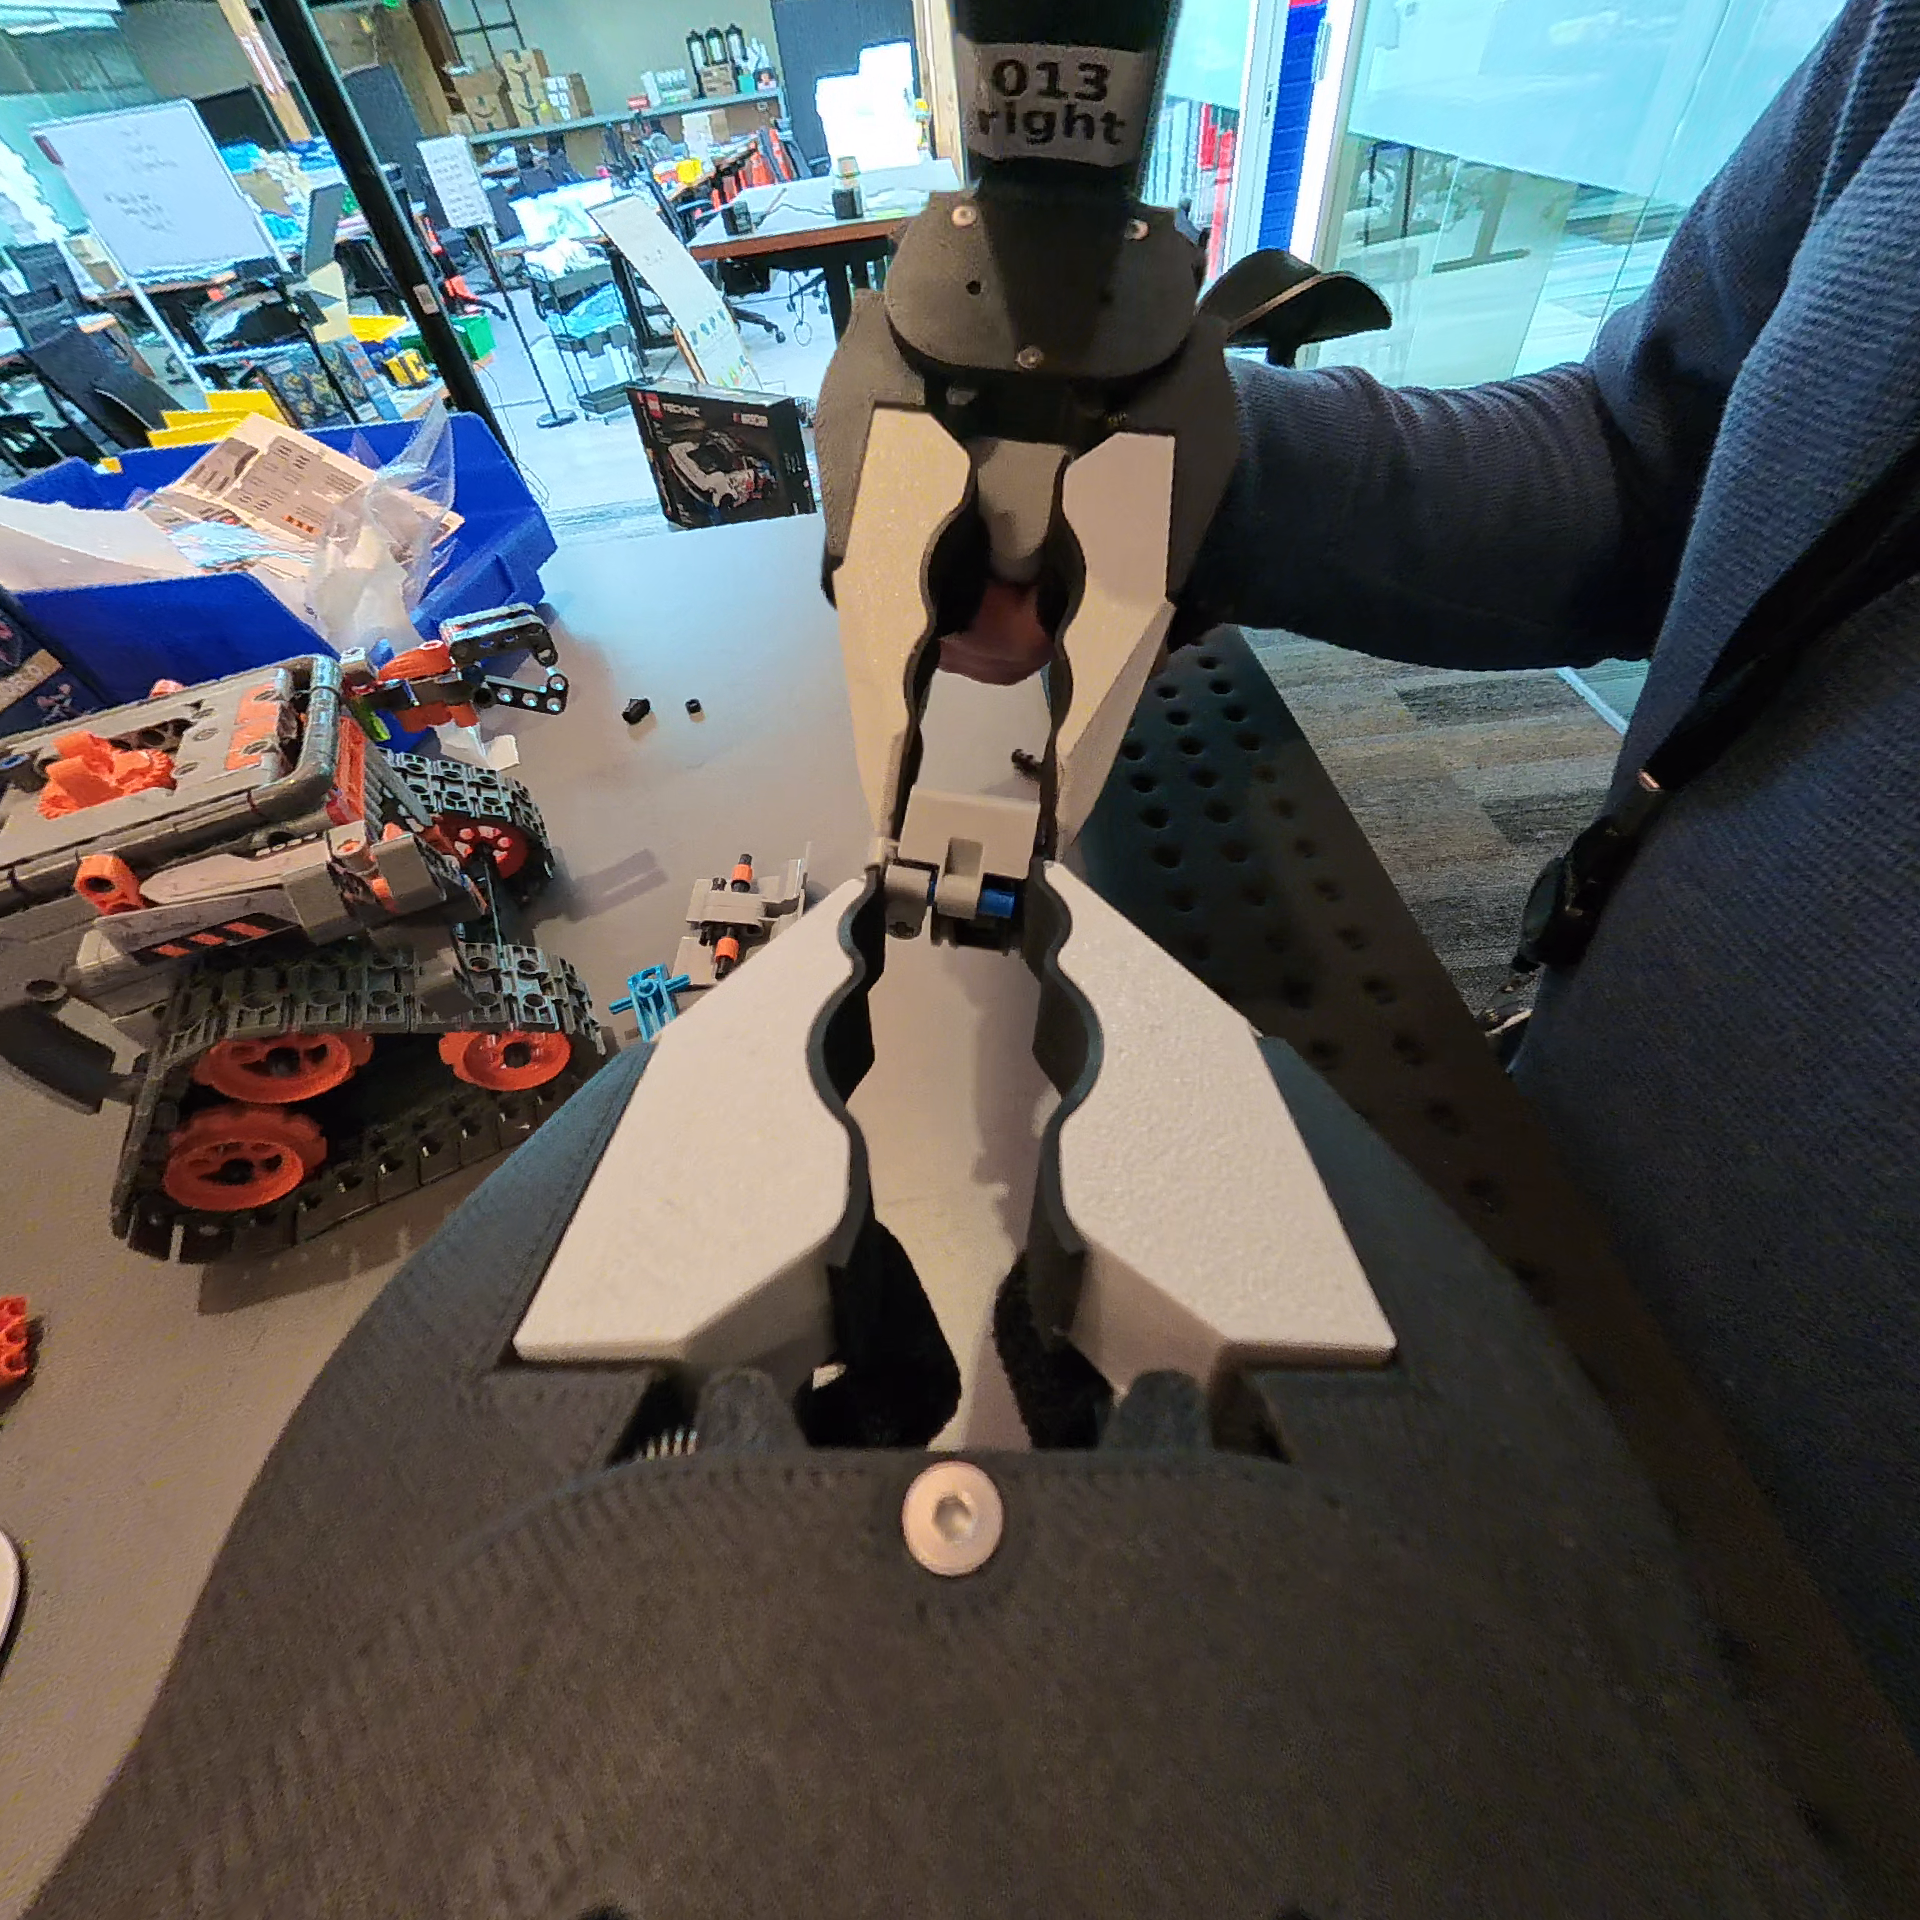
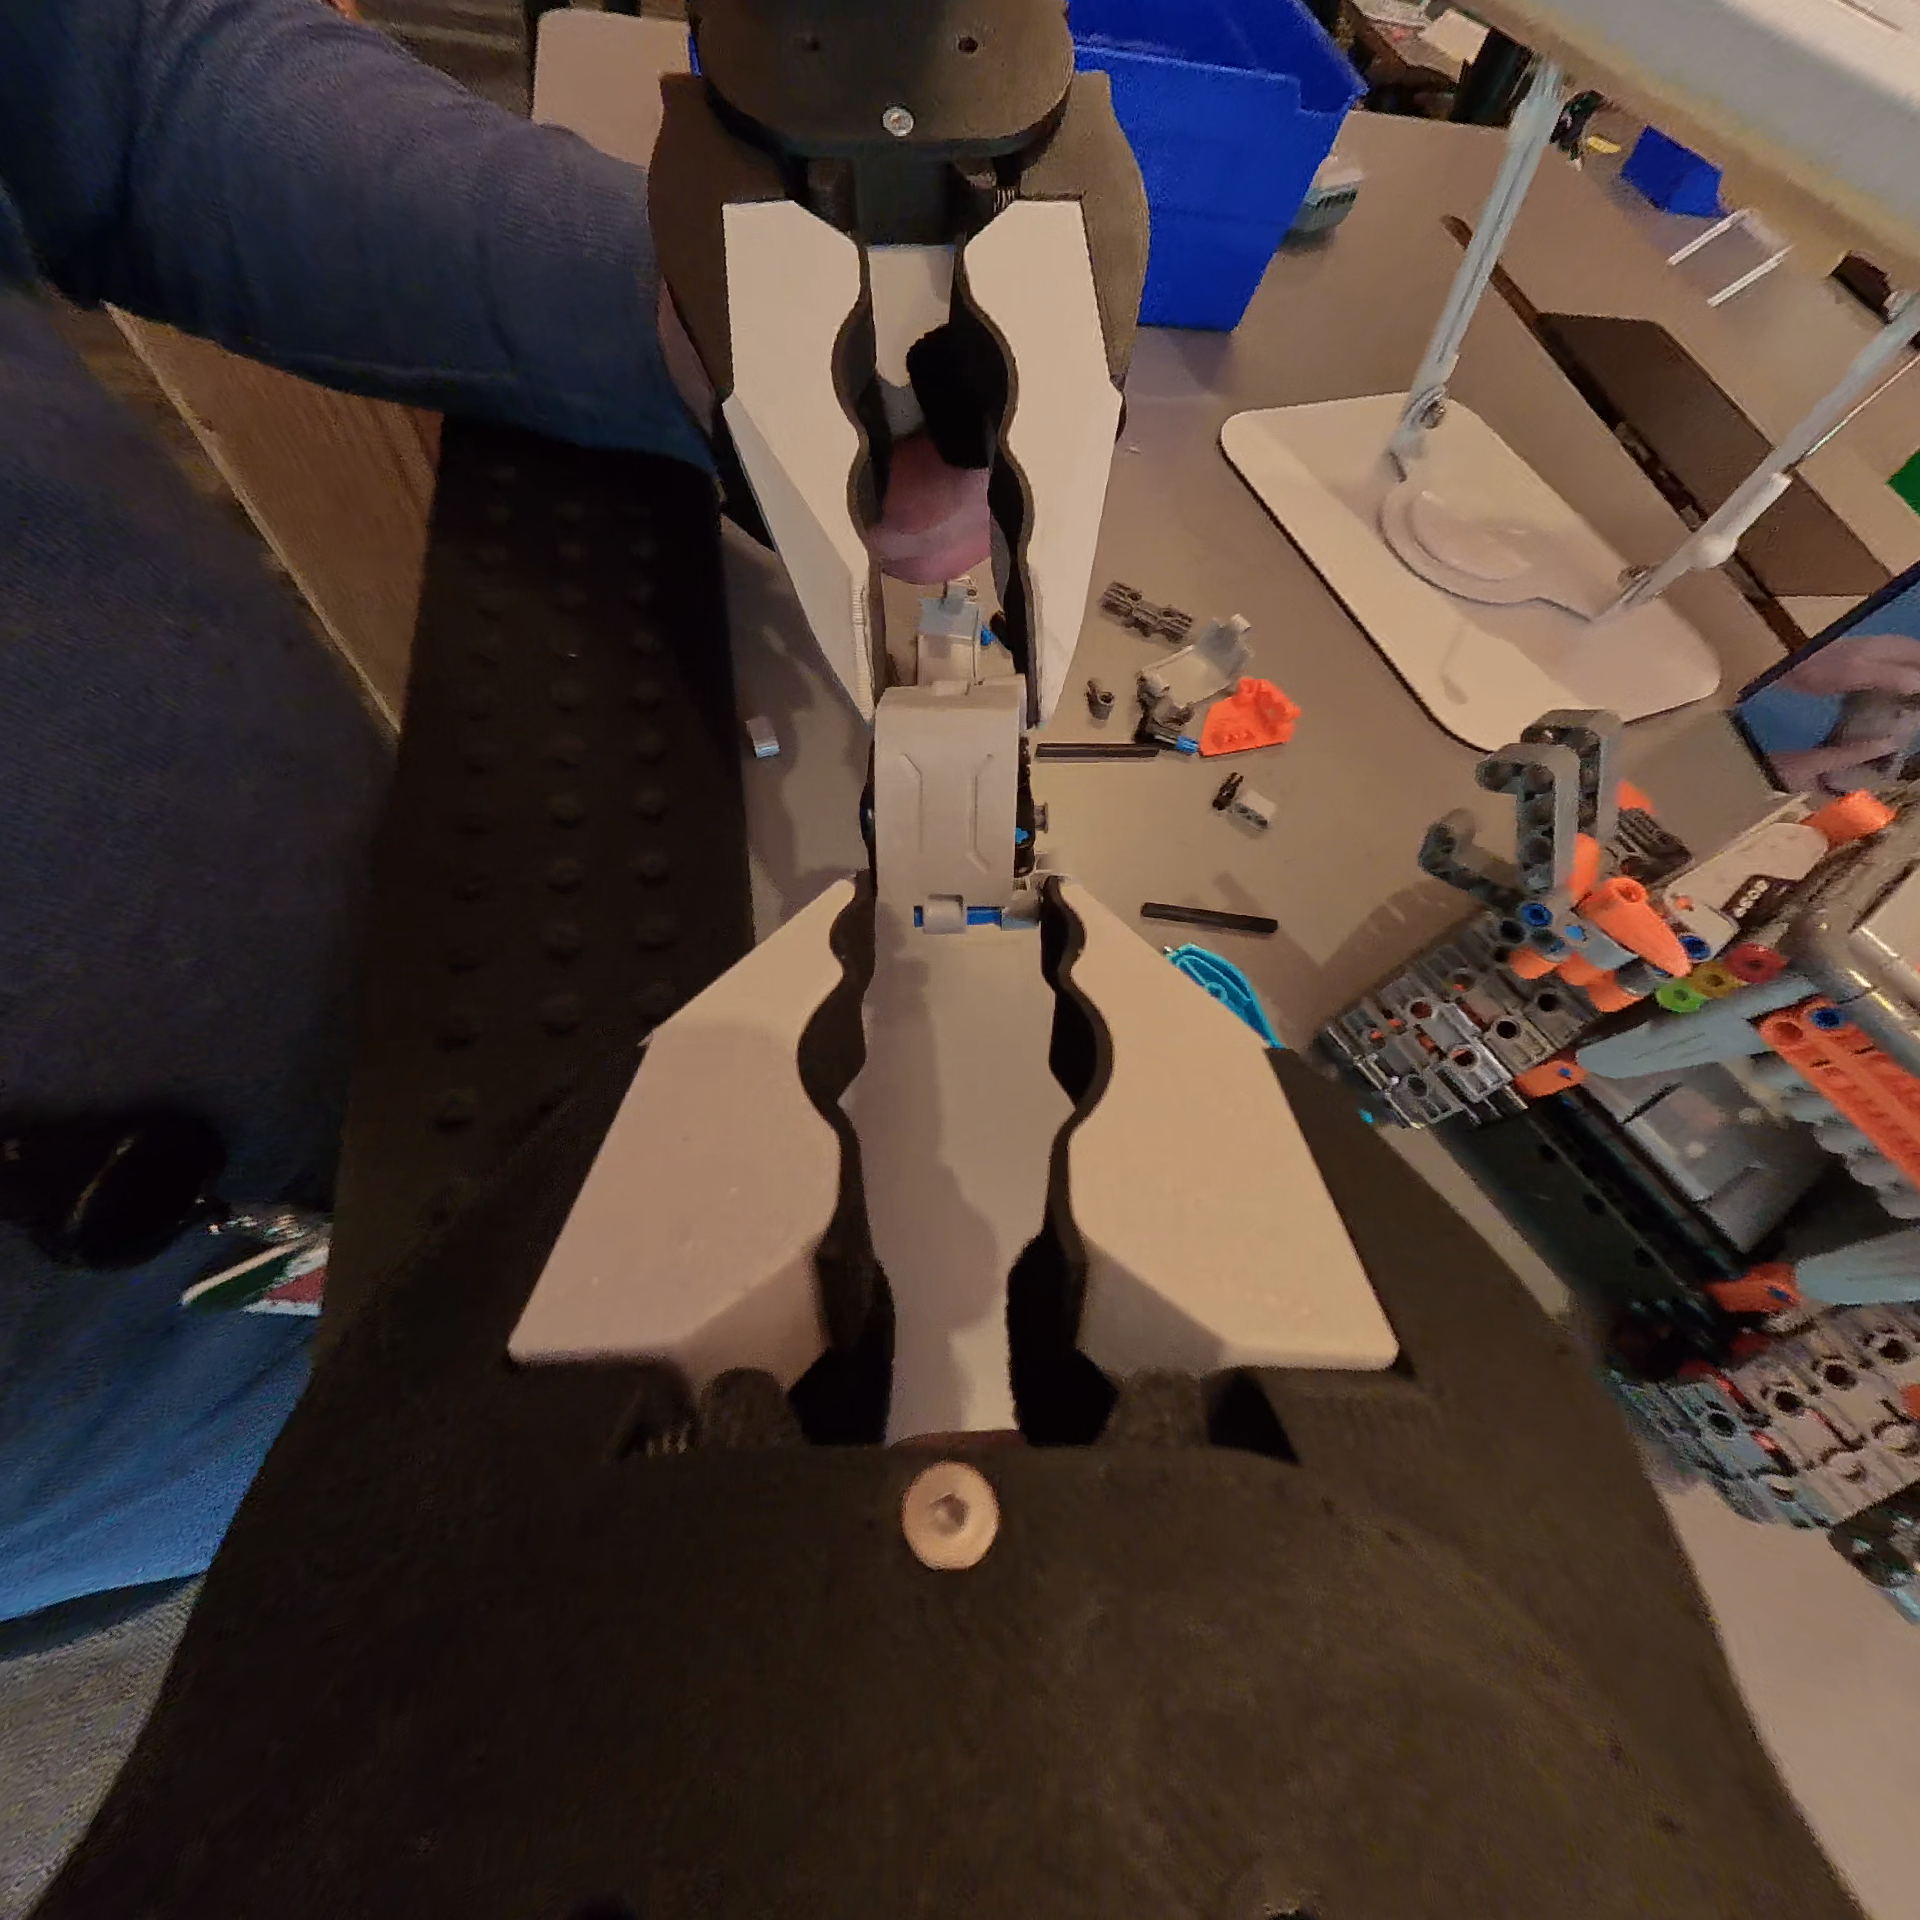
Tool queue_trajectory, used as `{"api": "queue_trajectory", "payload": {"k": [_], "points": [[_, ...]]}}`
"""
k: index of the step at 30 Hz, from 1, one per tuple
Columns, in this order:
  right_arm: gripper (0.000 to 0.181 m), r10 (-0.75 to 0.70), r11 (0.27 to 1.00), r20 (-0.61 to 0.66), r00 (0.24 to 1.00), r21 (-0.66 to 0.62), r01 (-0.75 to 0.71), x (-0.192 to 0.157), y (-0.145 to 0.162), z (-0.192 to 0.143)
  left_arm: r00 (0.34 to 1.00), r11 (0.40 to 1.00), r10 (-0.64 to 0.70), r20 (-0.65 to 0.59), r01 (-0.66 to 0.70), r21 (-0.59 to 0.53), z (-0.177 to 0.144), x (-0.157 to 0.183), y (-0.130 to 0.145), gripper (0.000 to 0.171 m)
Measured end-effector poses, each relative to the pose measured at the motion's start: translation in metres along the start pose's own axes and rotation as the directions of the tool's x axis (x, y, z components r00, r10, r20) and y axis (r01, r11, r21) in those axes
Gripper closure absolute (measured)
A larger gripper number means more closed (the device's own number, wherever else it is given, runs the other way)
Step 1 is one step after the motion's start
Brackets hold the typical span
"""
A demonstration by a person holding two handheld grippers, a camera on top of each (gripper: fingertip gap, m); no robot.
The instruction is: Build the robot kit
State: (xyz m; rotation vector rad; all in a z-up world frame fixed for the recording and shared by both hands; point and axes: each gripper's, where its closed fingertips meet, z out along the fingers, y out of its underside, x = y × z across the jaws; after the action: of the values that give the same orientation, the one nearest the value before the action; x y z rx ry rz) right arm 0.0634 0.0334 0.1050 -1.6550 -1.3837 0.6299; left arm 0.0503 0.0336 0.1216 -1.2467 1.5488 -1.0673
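A small grey brick assembly [image 1: 961,831] with blue pins hangs in the air between my two grippers, which face each other tip to tip. In the left wrist view my left gripper [image 1: 956,899] is shut on its near end, and the right gripper [image 1: 966,821] comes in from above, shut on its far end. In the right wrist view my right gripper [image 2: 951,899] is shut on the bottom of the grey panel [image 2: 945,800]. The left gripper [image 2: 951,696] holds its top end. A fingertip shows behind each far gripper.
A tracked model with orange wheels [image 1: 260,935] sits left on the grey table and also shows in the right wrist view [image 2: 1662,1049]. Nearby are a blue bin [image 1: 260,603], loose pieces [image 2: 1247,717], a black axle [image 2: 1205,920], a white lamp base [image 2: 1455,582], and a black perforated panel [image 1: 1299,883]. My two grippers' fingertips are within a few centimetres of each other.
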Motion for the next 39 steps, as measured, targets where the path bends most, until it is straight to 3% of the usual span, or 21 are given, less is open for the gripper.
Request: {"api": "queue_trajectory", "payload": {"k": [7, 11, 15, 19, 22, 39], "points": [[0.154, 0.008, 1.000, 0.011, 1.000, -0.003, -0.008, -0.004, 0.003, 0.010, 1.000, 1.000, -0.004, 0.000, 0.004, 0.015, -0.001, 0.001, -0.001, 0.147], [0.154, 0.008, 0.999, 0.028, 1.000, -0.045, -0.007, -0.006, 0.014, 0.016, 0.999, 0.999, -0.038, -0.026, 0.037, -0.039, 0.001, 0.001, 0.014, 0.147], [0.153, 0.005, 0.988, 0.059, 0.998, -0.152, 0.004, -0.009, 0.038, 0.031, 0.992, 0.973, -0.107, -0.071, 0.090, -0.213, 0.004, 0.007, 0.053, 0.146], [0.152, -0.007, 0.972, 0.095, 0.995, -0.232, 0.029, -0.013, 0.056, 0.047, 0.990, 0.946, -0.124, -0.073, 0.095, -0.311, 0.004, 0.009, 0.074, 0.132], [0.152, 0.011, 0.966, 0.122, 0.993, -0.260, 0.021, -0.015, 0.065, 0.055, 0.992, 0.918, -0.098, -0.077, 0.060, -0.392, 0.009, 0.013, 0.089, 0.145], [0.160, 0.030, 0.977, 0.152, 0.988, -0.213, 0.003, -0.014, 0.065, 0.053, 0.991, 0.912, -0.100, -0.094, 0.054, -0.407, 0.008, 0.016, 0.094, 0.146]]}}
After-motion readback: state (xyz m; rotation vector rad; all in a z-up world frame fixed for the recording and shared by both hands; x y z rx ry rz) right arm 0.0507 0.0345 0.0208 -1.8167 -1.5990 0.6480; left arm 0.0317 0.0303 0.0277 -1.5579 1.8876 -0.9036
